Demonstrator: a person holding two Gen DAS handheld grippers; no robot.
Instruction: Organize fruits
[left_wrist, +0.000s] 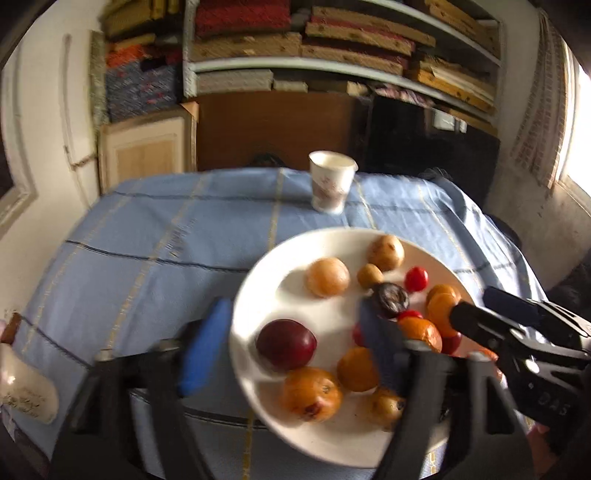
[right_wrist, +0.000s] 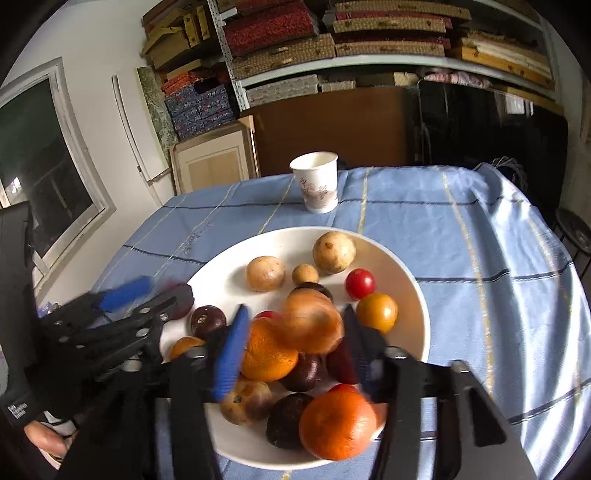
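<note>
Left wrist view showed the left claw (left_wrist: 291, 347) spread wide with nothing pressed between its blue pads, one finger (left_wrist: 203, 350) at about 7 o'clock off the plate's rim and the other over the fruit. A small dark fruit (left_wrist: 390, 305), blurred, sat just off that second finger's tip; whether it touched the plate could not be told. The white plate (left_wrist: 332, 243) lay on the blue checked tabletop (left_wrist: 147, 240), with a dark red plum (left_wrist: 286, 344) at its 8 o'clock and tan round fruits toward 12. A paper cup (left_wrist: 331, 181) stood beyond the plate at 12 o'clock. In the right wrist view the right claw (right_wrist: 295, 339) stood open too, a blurred orange fruit (right_wrist: 312, 321) between its fingers with gaps on both sides. A red tomato (right_wrist: 360, 283) and a yellow one (right_wrist: 376, 313) lay at the plate's 2 o'clock.
</note>
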